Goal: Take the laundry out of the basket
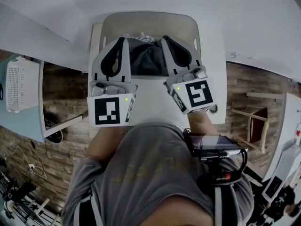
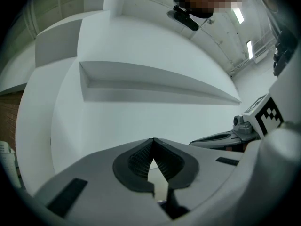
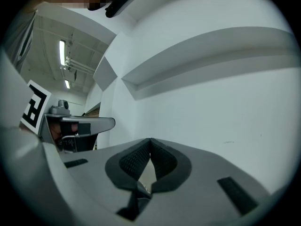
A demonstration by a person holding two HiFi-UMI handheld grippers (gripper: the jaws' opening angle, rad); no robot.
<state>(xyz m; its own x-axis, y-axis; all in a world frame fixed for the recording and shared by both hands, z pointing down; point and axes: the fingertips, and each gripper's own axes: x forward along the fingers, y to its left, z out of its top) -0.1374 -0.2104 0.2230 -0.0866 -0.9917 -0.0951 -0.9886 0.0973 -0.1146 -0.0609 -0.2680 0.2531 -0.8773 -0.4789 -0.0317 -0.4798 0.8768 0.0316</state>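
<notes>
- White perforated crate (image 1: 21,84): well to the left of the laundry basket (image 1: 150,17), on a pale blue surface beyond the white table (image 1: 150,98).
- Left gripper (image 2: 154,142): its jaws are pressed together at the tips, with nothing between the ribbed pads. In the head view it lies over the basket's left half, pointing away from the person. Its marker cube is on the near side of the basket, above the table.
- Basket: a light beige tub at the far end of the table, straight ahead of the person.
- Laundry (image 1: 146,59): a dark grey bundle inside the basket, seen in the gap between the two grippers. A few pale pieces show behind it, toward the basket's far wall. Neither gripper holds any of it.
- Right gripper (image 3: 150,142): its jaws are also closed tip to tip and empty. It lies over the basket's right half, roughly parallel to the left one.
- Wooden stool (image 1: 254,119): well to the right of the basket, on the brick-patterned floor.
</notes>
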